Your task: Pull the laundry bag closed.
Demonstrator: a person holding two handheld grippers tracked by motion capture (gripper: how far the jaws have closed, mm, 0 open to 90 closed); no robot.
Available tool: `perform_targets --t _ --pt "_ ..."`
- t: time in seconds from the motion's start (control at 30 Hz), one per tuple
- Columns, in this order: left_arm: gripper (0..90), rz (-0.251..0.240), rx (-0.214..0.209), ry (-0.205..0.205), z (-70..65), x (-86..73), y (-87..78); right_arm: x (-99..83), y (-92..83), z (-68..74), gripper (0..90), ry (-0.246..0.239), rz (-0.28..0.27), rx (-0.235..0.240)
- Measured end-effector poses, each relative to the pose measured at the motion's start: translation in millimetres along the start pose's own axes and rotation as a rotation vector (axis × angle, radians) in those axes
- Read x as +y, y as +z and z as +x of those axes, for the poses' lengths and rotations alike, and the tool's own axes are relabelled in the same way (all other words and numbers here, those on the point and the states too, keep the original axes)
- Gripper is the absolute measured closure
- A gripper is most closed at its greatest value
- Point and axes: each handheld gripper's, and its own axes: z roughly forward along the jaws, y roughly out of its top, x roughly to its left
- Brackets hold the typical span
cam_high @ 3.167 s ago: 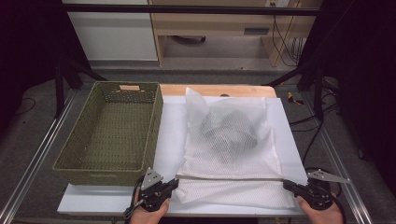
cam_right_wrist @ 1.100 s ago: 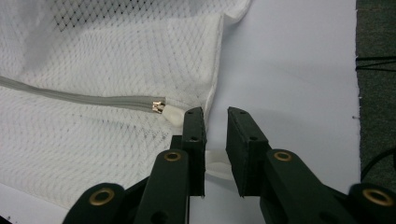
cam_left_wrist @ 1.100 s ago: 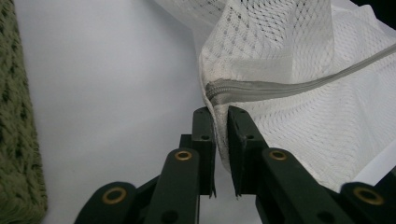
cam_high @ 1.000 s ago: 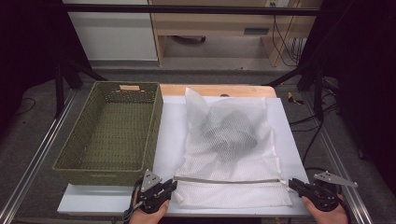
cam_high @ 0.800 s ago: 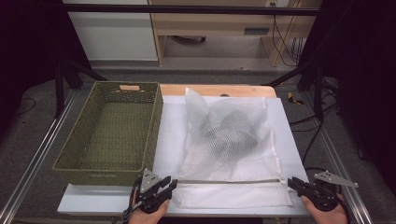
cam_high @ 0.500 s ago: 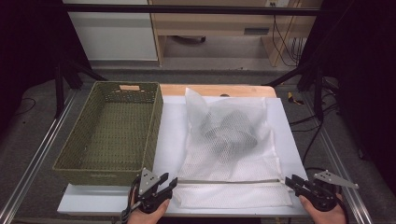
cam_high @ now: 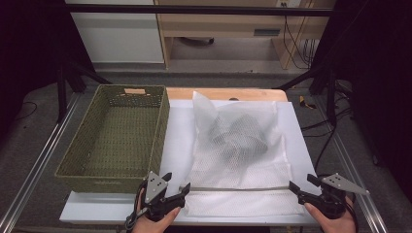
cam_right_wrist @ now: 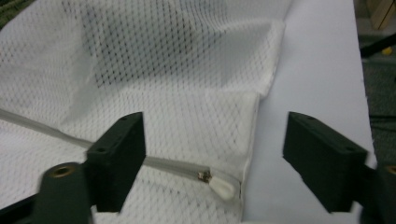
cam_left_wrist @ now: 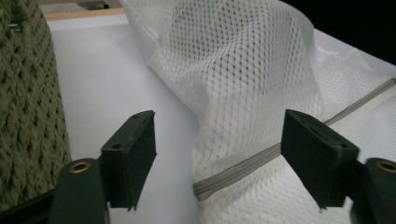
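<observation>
White mesh was the story at the near edge of the table: a zipped laundry bag [cam_high: 238, 160] lay flat on the white sheet [cam_high: 177, 141], just right of the green woven basket [cam_high: 116, 138], with something dark bundled inside its upper half. A grey zipper [cam_high: 238, 189] ran straight across the bag's near end, from one gripper to the other.

Down at the bottom left, the left gripper [cam_high: 176, 187] sat at the zipper's left end, and its jaws had just been opening. From the left gripper view they stood well apart, with the bag's folded corner [cam_left_wrist: 243, 154] and the grey zipper between them, and neither pad pressed on the mesh. The basket's wall [cam_left_wrist: 25, 107] rose close by at that view's left.

Over on the other side, the right gripper [cam_high: 301, 187] rested at the bag's right corner, and its jaws had likewise just been opening. The right gripper view showed them spread wide, the zipper running in past the left jaw and the small white zipper pull [cam_right_wrist: 220, 188] lying on the mesh in the gap, touched by neither pad. So both tools were off the bag, which lay loose on the sheet.
</observation>
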Motion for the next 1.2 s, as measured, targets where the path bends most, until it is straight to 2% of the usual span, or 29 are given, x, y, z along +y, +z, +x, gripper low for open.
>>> perform_targets --t 0.2,0.47,0.7,0.83,0.97,1.1,1.2 --pt "18.8 -0.033 -0.016 0.001 -2.1 9.7 -7.6 9.2 0.1 8.0 10.5 -0.036 -0.054 -0.014" --pt "14.3 -0.091 0.0 -0.01 9.3 25.5 -23.8 15.9 6.6 10.2 10.0 -0.052 -0.056 -0.027" --pt "11.6 -0.118 0.01 -0.022 20.5 33.3 -34.6 18.5 10.3 8.5 10.0 -0.064 -0.053 -0.043" --pt "10.8 -0.135 0.034 -0.021 31.2 38.7 -43.4 19.8 11.2 6.0 10.2 -0.058 -0.054 -0.054" --pt "10.6 -0.129 0.039 -0.015 33.5 38.7 -42.0 18.7 12.4 3.6 10.0 -0.06 -0.044 -0.073" --pt "10.1 -0.113 0.014 0.025 32.8 42.4 -33.6 16.3 14.1 -0.6 10.0 -0.07 -0.027 -0.109" --pt "10.0 -0.119 0.017 0.054 30.3 48.8 -23.8 13.8 15.3 -5.9 10.3 -0.077 -0.019 -0.142"
